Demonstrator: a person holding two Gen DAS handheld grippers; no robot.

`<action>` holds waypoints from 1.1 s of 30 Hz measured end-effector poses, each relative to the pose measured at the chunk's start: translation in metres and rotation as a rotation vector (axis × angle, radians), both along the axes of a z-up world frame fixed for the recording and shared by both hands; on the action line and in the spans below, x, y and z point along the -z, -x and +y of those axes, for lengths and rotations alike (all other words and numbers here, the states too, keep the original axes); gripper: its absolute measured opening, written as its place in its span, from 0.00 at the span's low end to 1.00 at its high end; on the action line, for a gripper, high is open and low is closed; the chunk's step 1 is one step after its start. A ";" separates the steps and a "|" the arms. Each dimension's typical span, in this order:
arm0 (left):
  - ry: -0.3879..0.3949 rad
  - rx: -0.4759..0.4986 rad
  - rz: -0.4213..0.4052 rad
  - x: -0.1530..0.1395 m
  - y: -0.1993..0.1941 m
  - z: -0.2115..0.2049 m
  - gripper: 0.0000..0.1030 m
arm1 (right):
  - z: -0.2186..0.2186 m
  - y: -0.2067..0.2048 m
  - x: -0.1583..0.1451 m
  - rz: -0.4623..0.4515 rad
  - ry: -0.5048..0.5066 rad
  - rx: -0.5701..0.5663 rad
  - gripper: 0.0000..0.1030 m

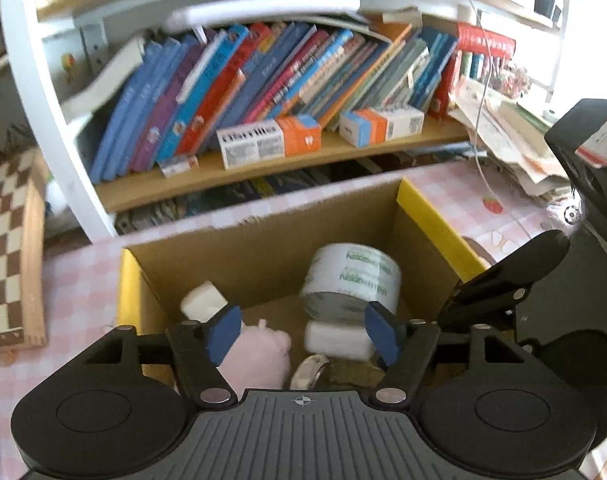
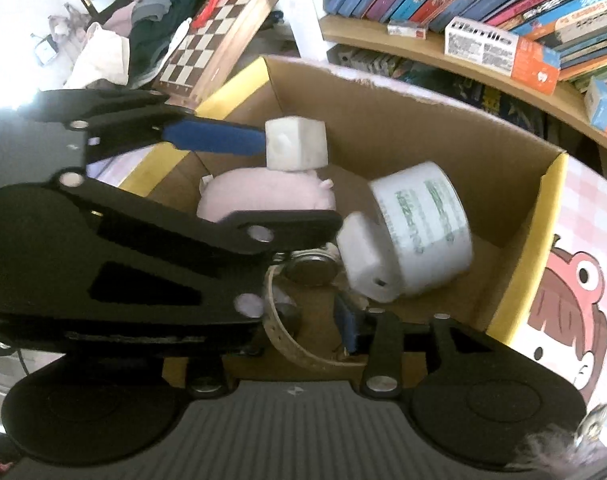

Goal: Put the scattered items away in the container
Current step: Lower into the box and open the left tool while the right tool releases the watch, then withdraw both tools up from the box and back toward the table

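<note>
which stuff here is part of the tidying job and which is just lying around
Job: cardboard box, tape roll, pink plush, white cube, white block, watch.
Lying about: books, chessboard, orange-and-white cartons, paper pile.

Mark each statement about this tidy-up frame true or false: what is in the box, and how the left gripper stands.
1. The roll of tape lies inside the cardboard box. True.
2. The pink plush toy lies on the tablecloth outside the box. False: it is inside the box.
3. The left gripper is clamped on the tape. False: its blue pads stand apart, gripping nothing.
4. A white cube sits above the plush toy. True.
</note>
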State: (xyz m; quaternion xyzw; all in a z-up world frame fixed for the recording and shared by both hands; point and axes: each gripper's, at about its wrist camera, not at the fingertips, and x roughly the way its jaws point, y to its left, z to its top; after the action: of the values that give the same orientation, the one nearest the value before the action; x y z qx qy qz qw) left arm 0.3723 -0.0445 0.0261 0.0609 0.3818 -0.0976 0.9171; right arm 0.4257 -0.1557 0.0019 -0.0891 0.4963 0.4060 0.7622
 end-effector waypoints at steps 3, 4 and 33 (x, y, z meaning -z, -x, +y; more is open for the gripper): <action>-0.007 -0.010 -0.047 -0.011 0.014 0.003 0.73 | -0.004 0.006 -0.008 -0.031 0.001 0.009 0.44; -0.011 -0.014 -0.061 -0.015 0.019 0.004 0.74 | -0.006 0.008 -0.011 -0.043 -0.001 0.014 0.45; 0.037 -0.057 -0.326 -0.072 0.198 0.043 0.84 | -0.047 0.150 -0.092 -0.313 -0.126 0.218 0.49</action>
State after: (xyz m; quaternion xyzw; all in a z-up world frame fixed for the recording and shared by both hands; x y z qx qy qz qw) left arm 0.1746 -0.0019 0.0983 0.0482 0.2274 -0.0674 0.9703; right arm 0.2761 -0.2026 0.0942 -0.0491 0.3523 0.3323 0.8735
